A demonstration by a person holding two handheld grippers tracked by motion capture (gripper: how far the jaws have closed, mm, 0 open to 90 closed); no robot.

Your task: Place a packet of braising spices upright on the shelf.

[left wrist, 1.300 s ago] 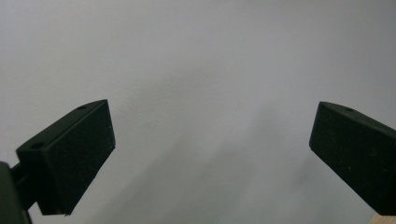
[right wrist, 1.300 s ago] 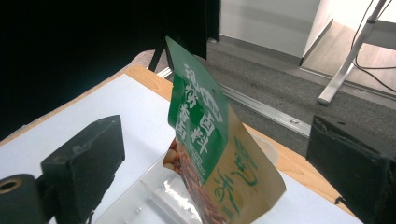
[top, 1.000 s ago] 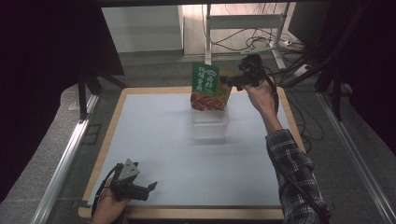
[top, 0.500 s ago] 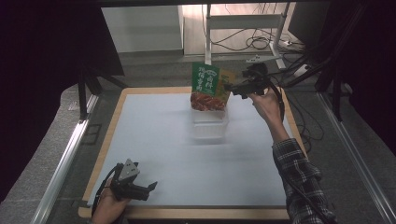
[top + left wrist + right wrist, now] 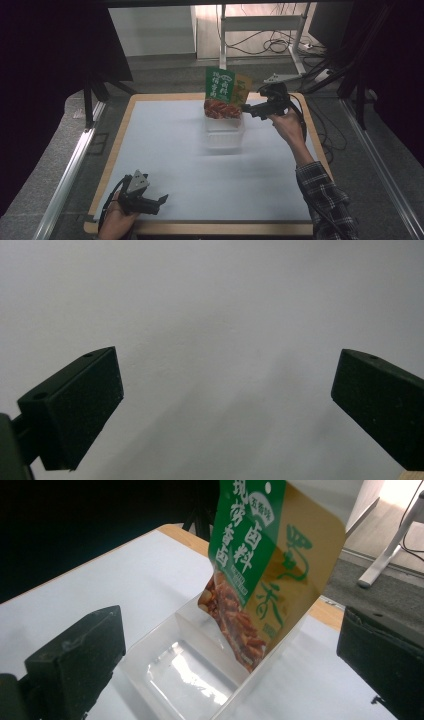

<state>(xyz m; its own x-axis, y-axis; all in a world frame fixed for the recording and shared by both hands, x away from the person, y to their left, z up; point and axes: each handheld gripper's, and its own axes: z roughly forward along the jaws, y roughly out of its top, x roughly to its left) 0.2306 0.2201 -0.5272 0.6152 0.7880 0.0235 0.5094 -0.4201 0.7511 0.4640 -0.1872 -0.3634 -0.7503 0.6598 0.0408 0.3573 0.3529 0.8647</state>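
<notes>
My right gripper (image 5: 246, 107) hangs above the far side of the table (image 5: 150, 150), its jaws spread wide with nothing between them. Straight ahead of those jaws, a little beyond their tips, stands the snack packet (image 5: 260, 565): green and gold, printed with white characters and a picture of reddish-brown strips. It leans at a tilt, its lower end down inside the clear plastic box (image 5: 195, 675), its upper end rising well above the rim. In the right gripper view the packet sits between my two jaws but farther out than either; neither jaw touches it. The box lies open-topped just below and ahead of the jaws, its near wall close to the left jaw's tip, and its bottom shows bare beside the packet.

From the high view, the packet (image 5: 224, 92) props up at the far end of the box (image 5: 224, 134), and my right gripper sits just beside it, apart from it, with my right hand (image 5: 286, 125) behind it.

My left gripper (image 5: 161, 200) rests low at the near corner of the table, well apart from the box and packet. Its jaws are also spread wide and hold nothing; ahead of them lies only the pale table surface (image 5: 220, 315), with a sliver of the wooden edge (image 5: 412, 475) under the right jaw. My left hand (image 5: 116, 220) grips it from the near edge.
</notes>
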